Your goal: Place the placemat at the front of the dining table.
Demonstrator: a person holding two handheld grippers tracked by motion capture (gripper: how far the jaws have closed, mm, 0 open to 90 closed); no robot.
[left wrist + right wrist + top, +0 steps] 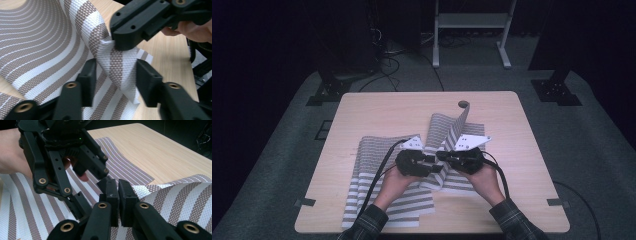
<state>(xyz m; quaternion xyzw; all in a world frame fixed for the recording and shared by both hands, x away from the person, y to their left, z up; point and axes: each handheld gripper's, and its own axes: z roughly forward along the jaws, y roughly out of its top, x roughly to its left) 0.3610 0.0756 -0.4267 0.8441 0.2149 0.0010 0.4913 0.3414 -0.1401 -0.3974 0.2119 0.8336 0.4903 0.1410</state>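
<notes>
Two grippers held close together over the near middle of the wooden surface (507, 130), one in each hand of a person in plaid sleeves (368, 222). Between them, a striped woven mat (447, 132), brown and white, partly lifted: one strip rising in a curl toward the far side, the rest lying flat on the surface to the left and near.

Left gripper (429, 167) at the left of the raised fold, jaws spread wide. Seen from the left gripper view (113, 75), a lifted edge of the mat (113, 62) standing in the gap between those two jaws, near them yet not pinched; whether it brushes either jaw, cannot tell.

Right gripper (443, 156) just to the right, its tips almost meeting the left one. Jaws narrow, nearly together, clamped on the mat's edge: seen from the right gripper view (118, 192), the white corner of the mat (175, 200) entering the slim gap from the right, with the rest of the striped fabric spreading away at right and below. From the left gripper view, the same right gripper (125, 37) pressing into the fold from above, puckering the weave at that spot.

Grey three-cornered plates on top of both grippers, cables trailing back toward the near edge. Beyond the surface, dark carpet floor (592, 145) and a pale metal stand (469, 30) at the far side.
</notes>
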